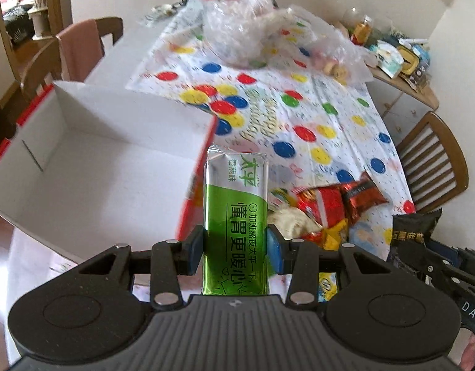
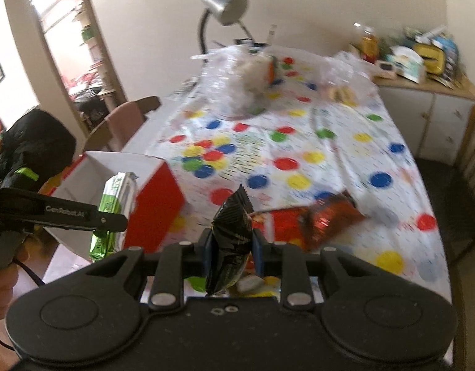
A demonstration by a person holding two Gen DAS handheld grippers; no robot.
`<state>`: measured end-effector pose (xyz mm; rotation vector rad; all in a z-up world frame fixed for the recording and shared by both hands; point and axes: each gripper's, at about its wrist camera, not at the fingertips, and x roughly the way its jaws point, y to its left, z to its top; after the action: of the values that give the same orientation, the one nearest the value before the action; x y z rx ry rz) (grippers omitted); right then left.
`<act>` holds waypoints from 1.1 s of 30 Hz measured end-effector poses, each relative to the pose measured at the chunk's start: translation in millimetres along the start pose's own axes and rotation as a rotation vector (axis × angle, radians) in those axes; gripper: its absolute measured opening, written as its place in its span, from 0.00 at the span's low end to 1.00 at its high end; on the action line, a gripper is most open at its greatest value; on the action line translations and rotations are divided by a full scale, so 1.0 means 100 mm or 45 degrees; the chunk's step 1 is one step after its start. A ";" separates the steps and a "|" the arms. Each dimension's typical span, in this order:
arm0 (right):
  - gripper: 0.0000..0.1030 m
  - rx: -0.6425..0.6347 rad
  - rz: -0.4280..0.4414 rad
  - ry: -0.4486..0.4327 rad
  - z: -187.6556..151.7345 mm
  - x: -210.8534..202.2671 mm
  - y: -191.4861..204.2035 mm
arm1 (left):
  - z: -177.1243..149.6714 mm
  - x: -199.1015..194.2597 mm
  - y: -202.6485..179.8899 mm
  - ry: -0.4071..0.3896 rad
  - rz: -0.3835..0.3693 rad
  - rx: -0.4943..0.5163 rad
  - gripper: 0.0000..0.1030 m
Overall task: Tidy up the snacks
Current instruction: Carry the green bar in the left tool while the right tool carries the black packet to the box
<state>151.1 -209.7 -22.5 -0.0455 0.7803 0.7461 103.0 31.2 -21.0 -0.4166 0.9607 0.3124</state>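
Left wrist view: the left gripper (image 1: 235,249) is clenched on a green cracker packet (image 1: 234,216) held above the right wall of the open white box (image 1: 113,160); to drop it cleanly, carry it further left over the box floor before letting go. Right wrist view: the right gripper (image 2: 231,249) pinches a black snack packet (image 2: 231,241) over the snack pile (image 2: 314,219) on the surface (image 2: 345,154), and should likely wait for the box opening to clear.

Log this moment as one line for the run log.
left tool: shut on green packet | right tool: shut on black packet | red-and-white box: open
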 end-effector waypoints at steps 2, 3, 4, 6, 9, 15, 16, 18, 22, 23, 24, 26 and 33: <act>0.23 -0.027 0.020 -0.005 0.08 0.06 0.14 | 0.05 -0.05 0.11 -0.016 0.012 -0.001 0.40; 0.23 -0.040 0.034 -0.007 0.12 0.09 0.22 | 0.07 -0.08 0.15 -0.024 0.017 -0.003 0.40; 0.23 -0.051 0.047 -0.008 0.15 0.12 0.29 | 0.10 -0.11 0.21 -0.035 0.021 -0.005 0.40; 0.23 -0.074 0.069 -0.006 0.21 0.19 0.42 | 0.16 -0.16 0.33 -0.050 0.041 -0.010 0.40; 0.23 -0.116 0.108 0.002 0.28 0.31 0.65 | 0.22 -0.21 0.50 -0.068 0.068 -0.017 0.40; 0.23 -0.152 0.180 0.037 0.40 0.60 1.06 | 0.34 -0.24 0.89 -0.072 0.121 -0.024 0.40; 0.23 -0.160 0.190 0.046 0.41 0.67 1.13 | 0.36 -0.23 0.95 -0.069 0.133 -0.025 0.40; 0.23 -0.176 0.199 0.063 0.44 0.79 1.25 | 0.38 -0.22 1.06 -0.068 0.151 -0.026 0.40; 0.23 -0.198 0.211 0.110 0.44 1.04 1.47 | 0.45 -0.17 1.31 -0.057 0.181 -0.017 0.40; 0.23 -0.205 0.210 0.121 0.43 1.11 1.53 | 0.46 -0.15 1.37 -0.049 0.191 -0.011 0.40; 0.23 -0.212 0.208 0.129 0.42 1.15 1.57 | 0.48 -0.13 1.42 -0.042 0.198 -0.008 0.40; 0.23 -0.224 0.211 0.153 0.40 1.28 1.67 | 0.52 -0.07 1.54 -0.024 0.220 -0.004 0.40; 0.23 -0.285 0.181 0.219 0.28 1.67 1.94 | 0.62 0.20 1.83 0.025 0.222 0.006 0.40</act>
<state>126.7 42.7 -67.2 -0.2610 0.8669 0.9714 78.8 222.8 -43.6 -0.3322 1.0188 0.4649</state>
